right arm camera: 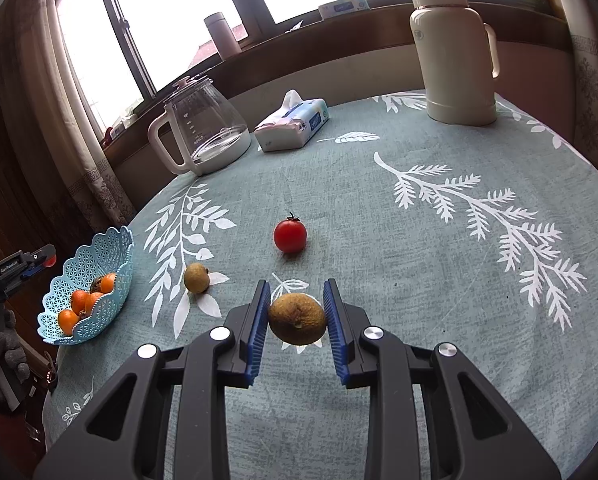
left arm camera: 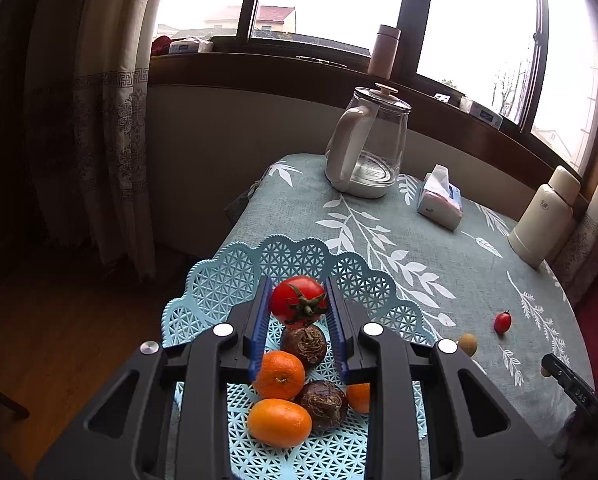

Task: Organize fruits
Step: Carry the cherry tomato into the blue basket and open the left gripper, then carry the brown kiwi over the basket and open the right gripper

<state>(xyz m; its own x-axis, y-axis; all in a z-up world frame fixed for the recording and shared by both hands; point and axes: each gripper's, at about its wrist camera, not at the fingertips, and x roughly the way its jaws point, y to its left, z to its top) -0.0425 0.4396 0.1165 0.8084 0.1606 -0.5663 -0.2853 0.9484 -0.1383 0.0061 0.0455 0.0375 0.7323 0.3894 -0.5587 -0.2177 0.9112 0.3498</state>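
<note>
Taking the light blue basket [right arm camera: 99, 264] as the landmark, it sits at the table's left edge and already carries most of the fruit: several oranges [left arm camera: 279, 374] and two dark, rough-skinned fruits [left arm camera: 303, 345], so the sorting looks more than half done. Directly above it, the left gripper [left arm camera: 299, 312] pinches a large red tomato [left arm camera: 297, 300] between its blue pads, poised over the basket's far side; by my reading this one only needs releasing. To the right of the basket, a small brownish fruit [right arm camera: 196, 277] lies loose on the leaf-print tablecloth [right arm camera: 419, 240], not yet collected. Further right, the right gripper [right arm camera: 297, 312] has a larger brown fruit [right arm camera: 297, 318] between its fingers, which touch or nearly touch its sides; whether it is lifted clear of the cloth I cannot tell. Beyond that, farthest from the basket, a small red tomato [right arm camera: 290, 235] waits untouched.
</note>
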